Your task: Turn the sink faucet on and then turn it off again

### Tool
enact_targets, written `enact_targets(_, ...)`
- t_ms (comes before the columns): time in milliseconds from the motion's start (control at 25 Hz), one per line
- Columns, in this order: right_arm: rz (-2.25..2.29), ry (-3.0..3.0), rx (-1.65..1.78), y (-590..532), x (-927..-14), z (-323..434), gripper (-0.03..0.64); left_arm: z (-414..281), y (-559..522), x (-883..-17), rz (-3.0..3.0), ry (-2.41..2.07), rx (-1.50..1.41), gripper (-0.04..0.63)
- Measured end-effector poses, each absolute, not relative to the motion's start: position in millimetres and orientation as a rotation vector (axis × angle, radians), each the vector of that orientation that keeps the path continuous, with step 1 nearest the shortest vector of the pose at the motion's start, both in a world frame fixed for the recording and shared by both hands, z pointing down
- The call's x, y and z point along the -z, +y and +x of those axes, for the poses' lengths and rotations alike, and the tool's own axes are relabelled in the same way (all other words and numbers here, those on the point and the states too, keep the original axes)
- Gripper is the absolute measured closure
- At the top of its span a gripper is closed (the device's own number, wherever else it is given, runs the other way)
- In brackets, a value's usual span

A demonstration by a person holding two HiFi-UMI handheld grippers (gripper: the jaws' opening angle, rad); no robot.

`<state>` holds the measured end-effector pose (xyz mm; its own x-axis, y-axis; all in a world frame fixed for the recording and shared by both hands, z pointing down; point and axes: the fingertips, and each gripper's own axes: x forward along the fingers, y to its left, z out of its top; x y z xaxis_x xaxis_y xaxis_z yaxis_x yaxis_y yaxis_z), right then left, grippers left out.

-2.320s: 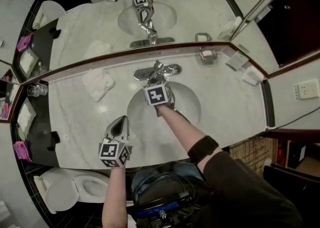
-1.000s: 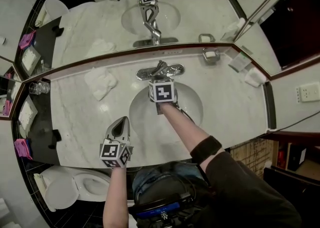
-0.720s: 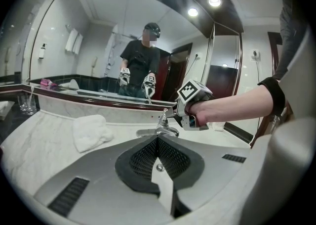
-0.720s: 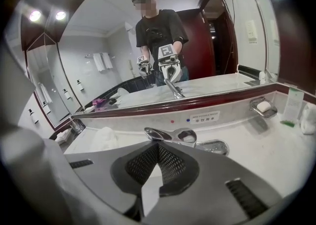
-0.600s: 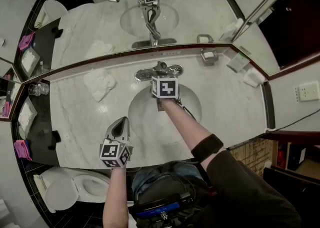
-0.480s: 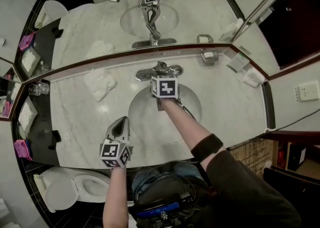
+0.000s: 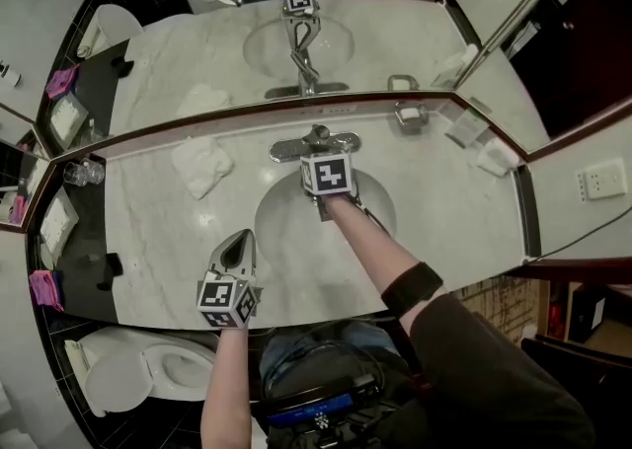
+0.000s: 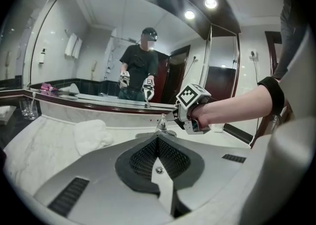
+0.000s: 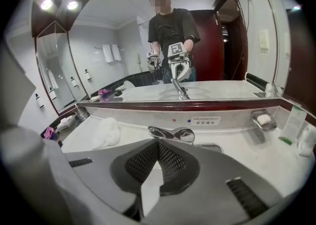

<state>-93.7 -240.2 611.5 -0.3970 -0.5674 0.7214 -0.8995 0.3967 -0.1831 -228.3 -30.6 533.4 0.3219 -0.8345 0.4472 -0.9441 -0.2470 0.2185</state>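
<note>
White folded towel [image 7: 202,163]: left of centre on the grey-veined marble counter [image 7: 148,230], well apart from both my claws.
Left claw [image 7: 239,237]: lower left of centre, over the counter's front part beside the basin. Its jaws are pressed together with nothing between them, and it is idle.
Oval white sink basin [image 7: 281,230]: centre of frame. I see no stream or splash in it, so I judge the water is off just now. Whether the on-and-off is ahead of me or done, I cannot tell.
Chrome single-lever faucet [image 7: 314,138]: upper centre, at the basin's back rim under the mirror's dark red ledge [image 7: 237,110]. From my right claw's view its lever lies roughly level.
Right claw [image 9: 158,142]: just below the faucet in the head view, reaching over the basin with its nose at the lever. The jaws are together and pinch nothing. Whether the nose touches the lever or sits a hair short, I cannot tell.
Chrome soap dish with a white bar [image 7: 410,116]: right of the faucet, out of my way.
Risk, slipping: I have only a closed nose against polished, rounded chrome, so a push off the lever's centre could skid off and knock the spout.
Risk, swinging: a sideways shove would turn the lever across instead of lifting it, and the water would stay off.
Risk, dribble: stopping the downward push early would leave the tap running thinly.
</note>
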Motion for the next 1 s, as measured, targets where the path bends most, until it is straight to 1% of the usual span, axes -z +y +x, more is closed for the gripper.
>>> enact_targets(400,1.215,-2.228,-0.64,-188,-568,-54,0.599,-204,-29,-507,2.197,-1.563,-0.327,0.595)
enact_targets(680,1.155,-2.358,-0.313,-152,-517,-22,0.598,-193,-29,-495,2.233,-1.55,-0.315,0.595)
enact_targets(1000,1.084,-2.372,-0.005,-99,-487,19,0.597,-178,-26,-493,2.258,-1.521,-0.324,0.595)
